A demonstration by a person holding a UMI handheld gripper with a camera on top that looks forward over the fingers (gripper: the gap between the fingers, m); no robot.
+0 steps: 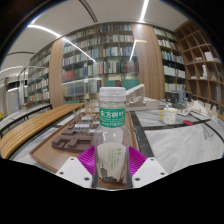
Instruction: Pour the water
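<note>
A clear water bottle [112, 125] with a white cap and green label stands upright between the fingers of the gripper [111, 158], whose pink pads press its lower sides. Beyond it lies a table [185, 145] holding a small cup [169, 116], with bookshelves [105, 55] behind.

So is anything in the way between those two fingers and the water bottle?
Nothing visible. The water bottle already stands upright between the gripper fingers, its base against the pink pads. Whether both pads press on it can't be told. No cup to pour into is clearly visible.
</note>
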